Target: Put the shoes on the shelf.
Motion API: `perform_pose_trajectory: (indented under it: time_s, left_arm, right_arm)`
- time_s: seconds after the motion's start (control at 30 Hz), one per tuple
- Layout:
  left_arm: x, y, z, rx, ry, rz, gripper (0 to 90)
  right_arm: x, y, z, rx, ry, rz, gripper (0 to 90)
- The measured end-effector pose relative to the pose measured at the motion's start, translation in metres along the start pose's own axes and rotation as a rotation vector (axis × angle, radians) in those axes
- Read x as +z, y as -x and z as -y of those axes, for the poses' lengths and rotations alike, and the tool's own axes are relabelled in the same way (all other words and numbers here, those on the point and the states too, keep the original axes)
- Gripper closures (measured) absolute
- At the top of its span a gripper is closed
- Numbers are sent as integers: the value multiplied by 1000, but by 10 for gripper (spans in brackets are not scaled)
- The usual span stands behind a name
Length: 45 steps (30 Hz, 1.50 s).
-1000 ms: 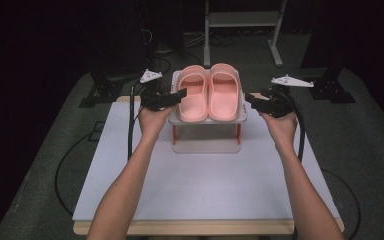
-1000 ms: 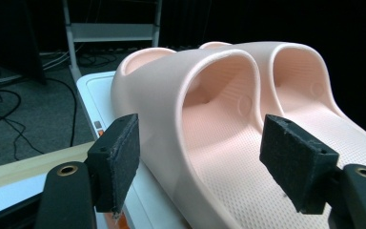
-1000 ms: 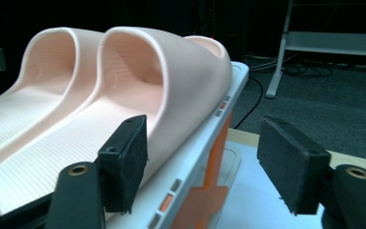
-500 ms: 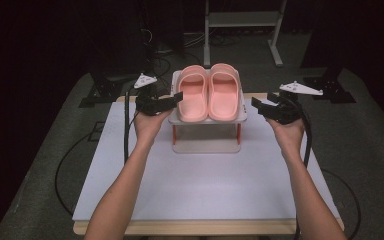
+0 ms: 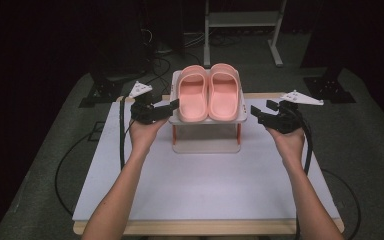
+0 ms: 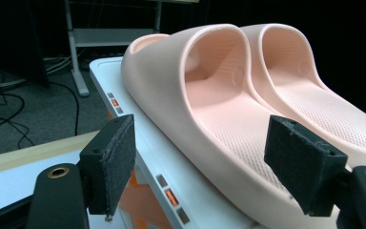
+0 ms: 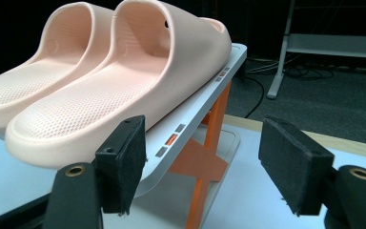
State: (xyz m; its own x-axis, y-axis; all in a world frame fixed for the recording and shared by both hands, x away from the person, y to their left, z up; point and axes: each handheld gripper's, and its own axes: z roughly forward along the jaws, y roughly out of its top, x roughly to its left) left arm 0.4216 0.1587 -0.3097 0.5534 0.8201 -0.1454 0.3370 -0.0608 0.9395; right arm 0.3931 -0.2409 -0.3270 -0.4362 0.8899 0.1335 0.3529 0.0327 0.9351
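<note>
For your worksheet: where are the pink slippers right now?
In the high view, the pink slippers sit side by side on a small white stand, mid-table, between both grippers.

Worktop (image 5: 205, 185) covered by pale sheet, wooden edge seen at front and back. Small stand (image 5: 206, 145) set on worktop near far edge (white base plate, orange uprights, white slanted top shelf). Pair of pink slippers (image 5: 209, 92) laid side by side on shelf, touching each other, toes toward far side. Grey carpeted floor (image 5: 45, 165) seen around worktop.
</note>
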Motion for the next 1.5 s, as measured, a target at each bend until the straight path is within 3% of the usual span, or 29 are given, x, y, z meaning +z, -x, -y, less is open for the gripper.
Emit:
perform_pose_trajectory:
  time_s: [0.47, 0.7, 1.07, 1.5]
  left_arm:
    - [-13, -2, 19, 3, 3, 4, 246]
    - [-19, -3, 27, -14, 8, 11, 233]
    - [-23, 0, 44, 3, -4, 23, 213]
    - [-23, 0, 62, -7, -17, 24, 186]
  right_arm:
    - [-10, -8, 14, -25, -2, -17, 308]
    - [-14, -4, 24, -16, -7, -21, 295]
    - [-19, 0, 42, -11, -41, -19, 259]
    - [-22, 3, 61, -4, -47, -21, 248]
